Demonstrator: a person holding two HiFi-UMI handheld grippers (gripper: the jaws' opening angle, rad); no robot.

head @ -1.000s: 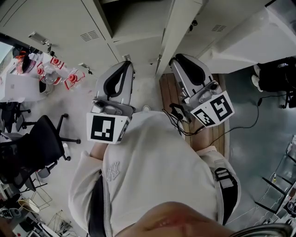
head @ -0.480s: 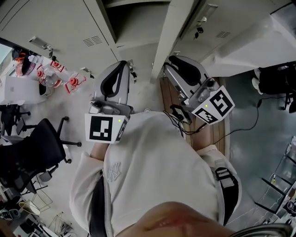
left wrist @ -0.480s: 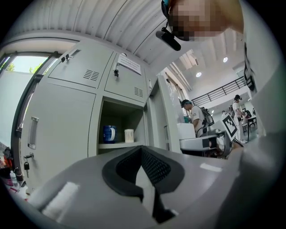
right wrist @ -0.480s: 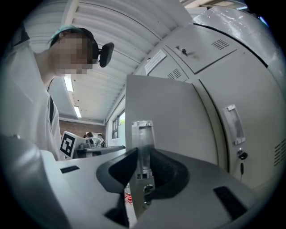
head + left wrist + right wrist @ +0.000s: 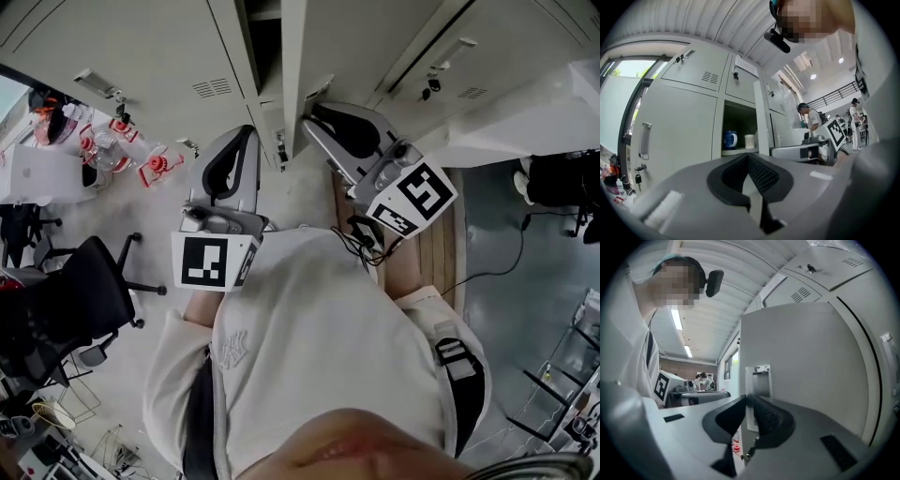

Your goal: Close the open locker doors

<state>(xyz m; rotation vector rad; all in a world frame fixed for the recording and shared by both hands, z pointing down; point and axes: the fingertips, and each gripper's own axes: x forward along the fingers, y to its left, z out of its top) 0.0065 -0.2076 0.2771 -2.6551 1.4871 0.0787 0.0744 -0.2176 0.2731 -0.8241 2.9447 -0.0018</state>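
In the head view, the pale grey metal locker door (image 5: 292,56) stands ajar at 12 o'clock, with a narrow dark gap (image 5: 265,37) on its left. The right gripper (image 5: 317,117) reaches in from 1 o'clock to the door's edge. The left gripper (image 5: 246,136) hangs at 11 o'clock, near the gap.

The left gripper view shows what the head view does not: 1 blue mug (image 5: 730,139) and 1 white cup (image 5: 749,141) on the open shelf (image 5: 738,151). Its jaws are clenched on nothing.

The right gripper view shows its jaws pressed together, empty, their tips against the door's edge by a metal latch plate (image 5: 759,376).
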